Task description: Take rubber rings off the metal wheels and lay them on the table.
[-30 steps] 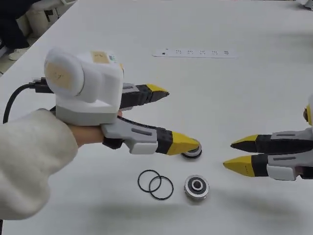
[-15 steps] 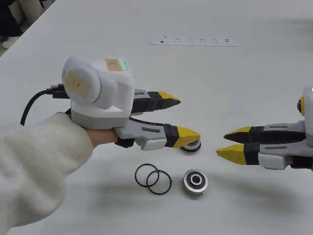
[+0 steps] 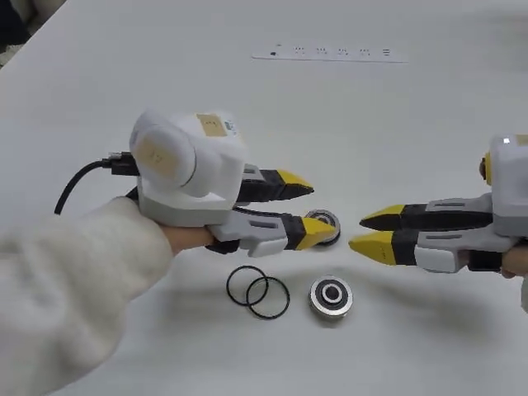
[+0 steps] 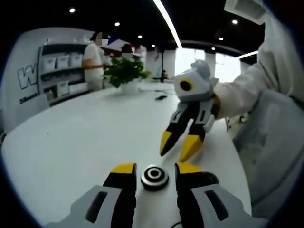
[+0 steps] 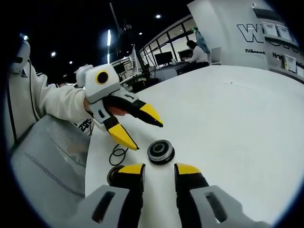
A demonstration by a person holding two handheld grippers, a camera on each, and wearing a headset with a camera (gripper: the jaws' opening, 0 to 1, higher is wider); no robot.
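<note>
A metal wheel (image 3: pixel 324 223) with a dark rubber rim lies flat on the white table (image 3: pixel 396 124). My left gripper (image 3: pixel 312 206) is open, its yellow tips on either side of this wheel (image 4: pixel 154 176). From the right, my open right gripper (image 3: pixel 371 231) points at the same wheel (image 5: pixel 160 151), its tips a short way off. Two black rubber rings (image 3: pixel 257 291) lie overlapping on the table in front of the left gripper. Beside them lies a second, silvery wheel (image 3: pixel 331 295). The left gripper (image 5: pixel 140 127) shows in the right gripper view, and the right gripper (image 4: pixel 178 146) in the left gripper view.
A white power strip (image 3: pixel 330 54) lies at the far side of the table. A black cable (image 3: pixel 78 177) trails from the left gripper. People stand by shelves and a potted plant (image 4: pixel 124 71) beyond the table.
My right gripper has moved left, closer to the rimmed wheel. The left gripper's lower tip no longer covers that wheel, which now sits between its open jaws.
</note>
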